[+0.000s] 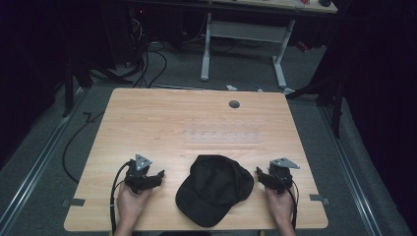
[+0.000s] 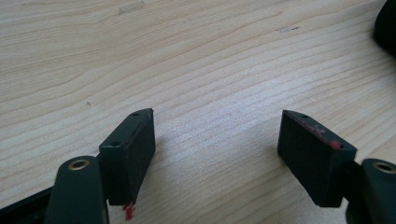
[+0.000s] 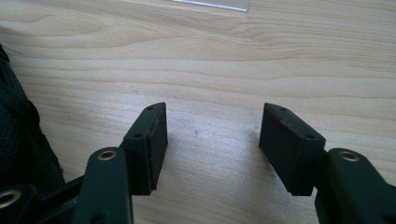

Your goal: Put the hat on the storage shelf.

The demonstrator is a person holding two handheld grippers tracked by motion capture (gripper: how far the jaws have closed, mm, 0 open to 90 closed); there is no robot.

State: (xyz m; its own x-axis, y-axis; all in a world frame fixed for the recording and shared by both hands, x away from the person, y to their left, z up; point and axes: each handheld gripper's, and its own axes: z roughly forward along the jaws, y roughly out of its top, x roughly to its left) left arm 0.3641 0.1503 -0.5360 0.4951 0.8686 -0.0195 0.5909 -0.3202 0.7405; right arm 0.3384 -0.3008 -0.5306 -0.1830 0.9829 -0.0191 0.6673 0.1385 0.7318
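Note:
A black baseball cap (image 1: 215, 189) lies on the wooden table (image 1: 147, 123) near its front edge, brim toward the person. My left gripper (image 1: 156, 176) rests on the table just left of the cap, apart from it. Its jaws stand open over bare wood (image 2: 217, 116), and the cap's edge (image 2: 387, 23) peeks in at the upper right of that view. My right gripper (image 1: 260, 174) sits just right of the cap. It is open too (image 3: 214, 109), nothing between its pads, with the cap's dark fabric (image 3: 18, 140) close beside its left jaw.
A clear plastic strip (image 1: 222, 133) lies flat behind the cap, its edge at the top of the right gripper view (image 3: 215, 3). A grey round grommet (image 1: 234, 104) sits near the far edge. Beyond the table stand a white-legged desk (image 1: 243, 32) and floor cables (image 1: 147, 64).

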